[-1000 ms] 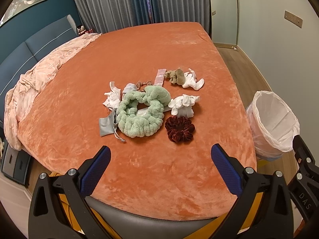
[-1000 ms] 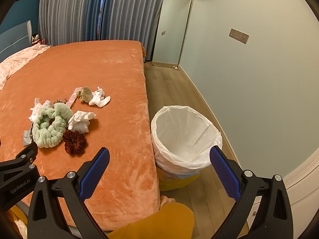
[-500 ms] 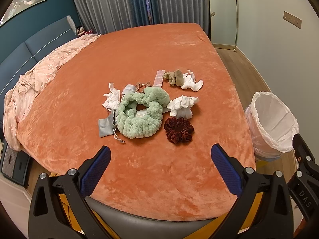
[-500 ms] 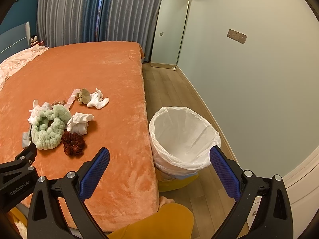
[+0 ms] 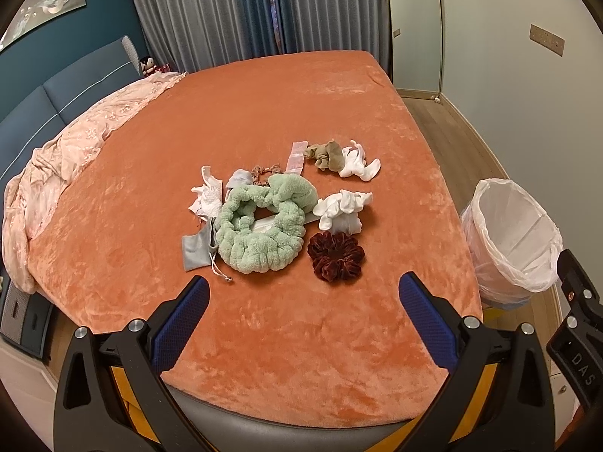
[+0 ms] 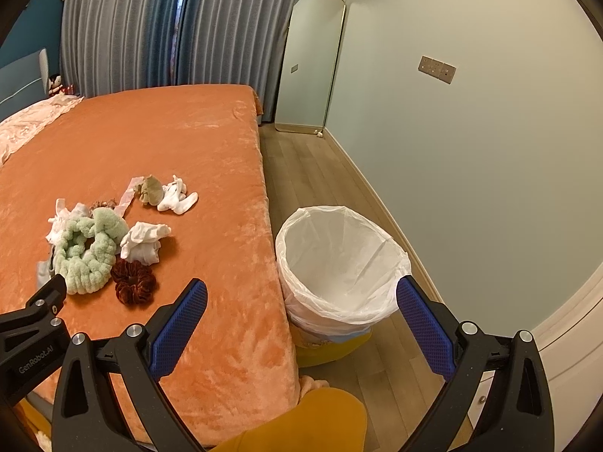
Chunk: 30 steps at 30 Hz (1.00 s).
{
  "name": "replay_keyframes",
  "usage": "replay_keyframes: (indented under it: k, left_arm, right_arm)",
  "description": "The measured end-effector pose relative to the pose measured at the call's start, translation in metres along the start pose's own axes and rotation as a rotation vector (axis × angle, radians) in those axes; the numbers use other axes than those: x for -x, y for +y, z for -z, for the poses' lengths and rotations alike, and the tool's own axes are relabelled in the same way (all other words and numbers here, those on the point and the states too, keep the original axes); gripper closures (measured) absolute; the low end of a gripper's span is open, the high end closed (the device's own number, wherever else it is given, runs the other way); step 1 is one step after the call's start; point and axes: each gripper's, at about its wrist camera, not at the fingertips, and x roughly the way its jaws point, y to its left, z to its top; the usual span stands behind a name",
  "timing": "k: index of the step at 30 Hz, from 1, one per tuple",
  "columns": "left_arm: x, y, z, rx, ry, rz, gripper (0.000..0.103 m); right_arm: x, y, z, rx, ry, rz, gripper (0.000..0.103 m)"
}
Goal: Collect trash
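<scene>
Left wrist view, crumpled tissue (image 5: pixel 341 209) beyond wide-apart jaws, bin (image 5: pixel 510 237) right.

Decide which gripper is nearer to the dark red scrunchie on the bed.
Left. The left gripper hangs open just short of the dark red scrunchie, roughly facing it. The right gripper, also open, sits off to the scrunchie's right, toward the bin.

An orange bed (image 5: pixel 286 120) holds a green scrunchie (image 5: pixel 264 226), crumpled tissues (image 5: pixel 341 209) and a maroon scrunchie (image 5: pixel 335 256).
</scene>
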Motion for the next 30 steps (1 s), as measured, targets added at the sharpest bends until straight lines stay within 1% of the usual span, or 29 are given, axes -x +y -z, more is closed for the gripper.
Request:
replay_keyframes:
  k: [4,8,10,15,18,22,26,30]
  left_arm:
    - [-0.005,0.007,0.0,0.008,-0.002,0.015,0.007]
    - [-0.01,0.012,0.0,-0.007,-0.023,0.012,0.007]
    - [-0.014,0.017,-0.001,-0.001,-0.027,0.027,0.007]
    - [-0.029,0.037,-0.003,0.023,0.0,0.052,0.007]
    - [-0.043,0.056,-0.005,0.042,0.017,0.031,0.007]
    - [-0.065,0.092,-0.006,0.09,0.037,0.003,0.007]
    - [-0.093,0.128,-0.004,0.131,0.074,0.007,0.007]
    - [-0.118,0.151,-0.003,0.135,0.094,0.007,0.007]
  right_arm:
    - [0.0,0.003,-0.002,-0.006,-0.004,0.004,0.007]
    - [0.0,0.008,-0.004,-0.012,-0.006,0.014,0.007]
    - [0.001,0.011,-0.005,-0.011,-0.015,0.02,0.007]
    - [0.0,0.027,-0.01,-0.002,-0.027,0.021,0.007]
    - [-0.004,0.042,-0.013,0.005,-0.021,-0.008,0.007]
    - [-0.011,0.063,-0.016,0.024,-0.015,-0.035,0.007]
    - [-0.022,0.089,-0.016,0.039,-0.012,-0.077,0.007]
    - [-0.04,0.111,-0.014,0.02,0.026,-0.13,0.007]
